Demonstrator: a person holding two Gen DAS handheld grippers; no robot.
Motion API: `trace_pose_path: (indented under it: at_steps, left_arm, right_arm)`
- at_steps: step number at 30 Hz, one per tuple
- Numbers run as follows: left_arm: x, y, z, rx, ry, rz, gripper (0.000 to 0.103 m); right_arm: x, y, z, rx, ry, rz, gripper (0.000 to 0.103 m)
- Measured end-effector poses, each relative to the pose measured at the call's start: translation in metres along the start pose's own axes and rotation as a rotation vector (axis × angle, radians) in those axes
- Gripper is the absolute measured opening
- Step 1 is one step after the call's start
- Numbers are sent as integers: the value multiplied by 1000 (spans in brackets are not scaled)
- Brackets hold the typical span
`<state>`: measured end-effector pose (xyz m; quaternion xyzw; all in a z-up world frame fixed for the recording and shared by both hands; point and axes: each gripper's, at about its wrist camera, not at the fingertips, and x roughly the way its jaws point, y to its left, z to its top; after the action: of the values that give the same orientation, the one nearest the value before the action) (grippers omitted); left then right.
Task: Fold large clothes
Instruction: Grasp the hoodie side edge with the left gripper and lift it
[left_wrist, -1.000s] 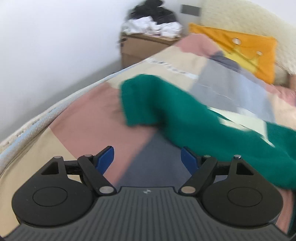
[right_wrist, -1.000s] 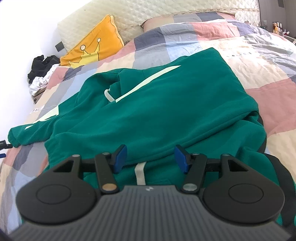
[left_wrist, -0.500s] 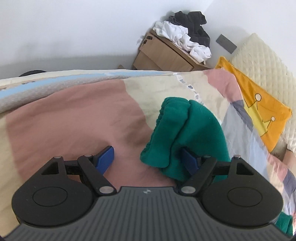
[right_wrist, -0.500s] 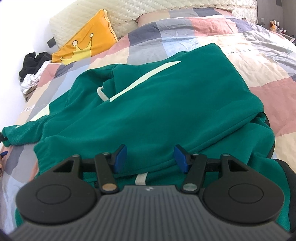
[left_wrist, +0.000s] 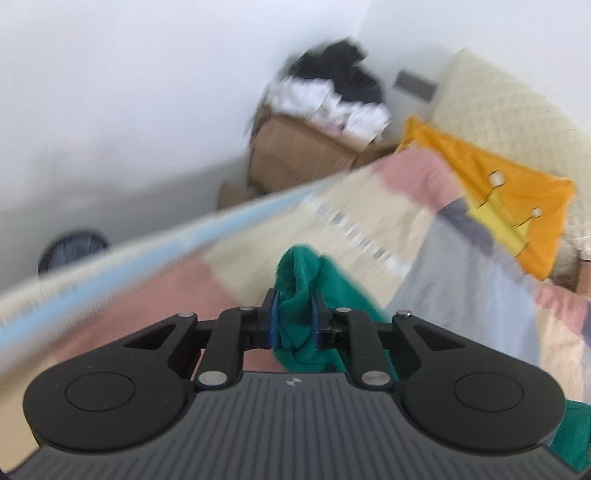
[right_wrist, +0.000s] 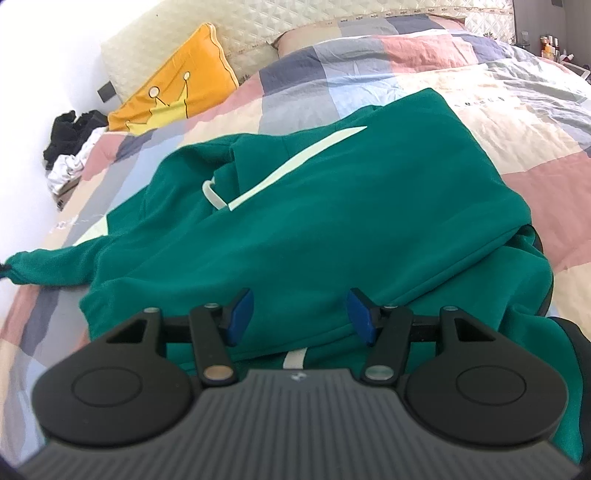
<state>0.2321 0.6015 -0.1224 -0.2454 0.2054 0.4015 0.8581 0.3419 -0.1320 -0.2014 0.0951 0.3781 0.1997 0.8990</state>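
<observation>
Green hoodie (right_wrist: 332, 221), spread across the patchwork quilt (right_wrist: 498, 110) of the bed, fills the centre of my right wrist view, with a pale stripe (right_wrist: 295, 166) running diagonally over its upper middle and a white drawcord (right_wrist: 212, 194) looped just left of that stripe. One sleeve stretches toward the left edge of the frame, where its cuff (right_wrist: 18, 264) ends. In my left wrist view that sleeve cuff (left_wrist: 295, 291) sits bunched in the lower centre of the frame, pinched between the blue pads of my left tongs (left_wrist: 294, 323); their jaws have just been closing and now press on the fabric from both sides, and the background is smeared by motion. My right tongs (right_wrist: 299, 317) appear in the lower centre of the right wrist view with their blue pads standing apart, nothing pressed between them, above the hoodie's lower body; I cannot tell whether they touch the cloth. An orange pillow (right_wrist: 173, 96) with a crown drawing lies in the upper left of the right wrist view against the quilted cream headboard (right_wrist: 221, 33). A cardboard box (left_wrist: 303, 155) topped with a heap of black and white clothes (left_wrist: 332, 92) stands at the upper centre of the left wrist view, beyond the bed's edge.
</observation>
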Motion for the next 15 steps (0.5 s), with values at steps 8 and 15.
trace_pose_path:
  at_steps: [8,15]
  left_arm:
    - [-130,-106,55,194,-151,-40,17]
    - [-243,-229,54,414,-268,-119,16]
  right_arm:
    - [-22,-15,0,41,-47,44,59]
    - [-41,-24,2,54,-91,94,61]
